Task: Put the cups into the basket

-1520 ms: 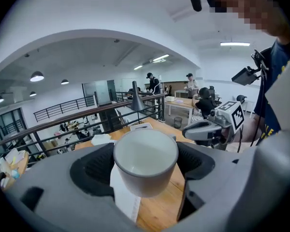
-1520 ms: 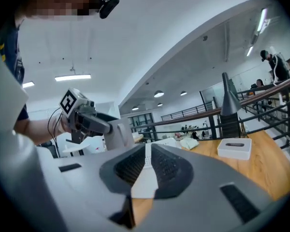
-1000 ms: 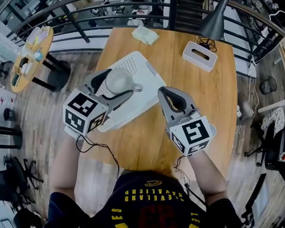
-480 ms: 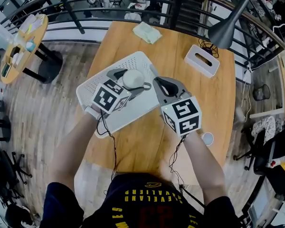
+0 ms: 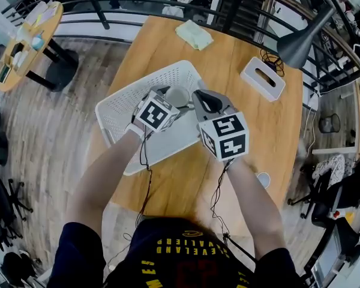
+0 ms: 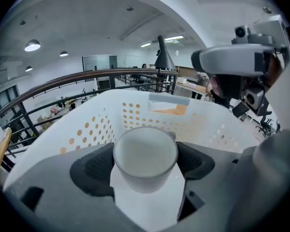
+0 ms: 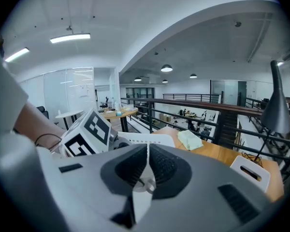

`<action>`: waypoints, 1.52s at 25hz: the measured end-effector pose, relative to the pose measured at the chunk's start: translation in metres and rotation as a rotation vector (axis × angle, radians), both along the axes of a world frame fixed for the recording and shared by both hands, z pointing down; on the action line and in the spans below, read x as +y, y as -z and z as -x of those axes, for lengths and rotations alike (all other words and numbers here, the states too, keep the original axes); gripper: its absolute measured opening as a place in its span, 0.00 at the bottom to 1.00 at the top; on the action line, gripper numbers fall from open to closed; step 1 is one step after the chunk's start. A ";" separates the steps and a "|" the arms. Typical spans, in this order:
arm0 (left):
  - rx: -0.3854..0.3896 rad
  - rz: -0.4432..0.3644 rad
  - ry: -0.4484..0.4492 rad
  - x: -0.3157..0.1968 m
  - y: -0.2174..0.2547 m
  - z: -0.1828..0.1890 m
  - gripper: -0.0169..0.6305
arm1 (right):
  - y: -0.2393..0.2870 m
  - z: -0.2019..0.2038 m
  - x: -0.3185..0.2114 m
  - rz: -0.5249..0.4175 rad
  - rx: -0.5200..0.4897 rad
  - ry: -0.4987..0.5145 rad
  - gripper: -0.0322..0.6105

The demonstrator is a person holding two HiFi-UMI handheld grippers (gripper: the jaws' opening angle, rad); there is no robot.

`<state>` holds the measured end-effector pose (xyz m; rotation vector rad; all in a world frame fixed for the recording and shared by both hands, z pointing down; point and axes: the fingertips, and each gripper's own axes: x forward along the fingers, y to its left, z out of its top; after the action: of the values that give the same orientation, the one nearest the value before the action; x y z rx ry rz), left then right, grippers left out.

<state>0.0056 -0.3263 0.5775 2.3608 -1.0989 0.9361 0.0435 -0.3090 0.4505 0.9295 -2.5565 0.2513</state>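
Even bright light, fisheye-warped edges

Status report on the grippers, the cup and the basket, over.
Left gripper shut on white cup, inside white perforated basket walls. Right gripper shut, empty, alongside. Nothing seen in the way.

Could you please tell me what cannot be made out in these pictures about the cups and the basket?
- Whether the cup touches the basket floor: in the head view the left gripper covers it; in the left gripper view the cup's own wall hides its base.
- Other cups in the basket: that gripper hides part of the floor in the head view.
- Small round white thing near the table edge, perhaps a cup: too small in the head view.
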 end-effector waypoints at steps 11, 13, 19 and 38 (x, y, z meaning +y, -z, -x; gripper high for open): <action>-0.036 0.037 0.063 -0.017 -0.060 0.006 0.66 | -0.003 -0.001 -0.011 0.023 -0.044 -0.028 0.09; -0.027 0.043 0.092 -0.019 -0.066 0.008 0.66 | -0.002 -0.001 -0.011 0.019 -0.052 -0.030 0.09; -0.026 0.045 0.107 -0.023 -0.075 0.005 0.66 | 0.000 -0.001 -0.010 0.032 -0.089 -0.028 0.09; -0.093 0.068 0.077 -0.006 -0.078 0.004 0.66 | 0.015 -0.013 -0.002 0.010 -0.125 -0.058 0.09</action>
<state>0.0011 -0.3323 0.6557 2.2244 -1.1654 1.0473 0.0565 -0.3108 0.4359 1.0152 -2.6418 0.3487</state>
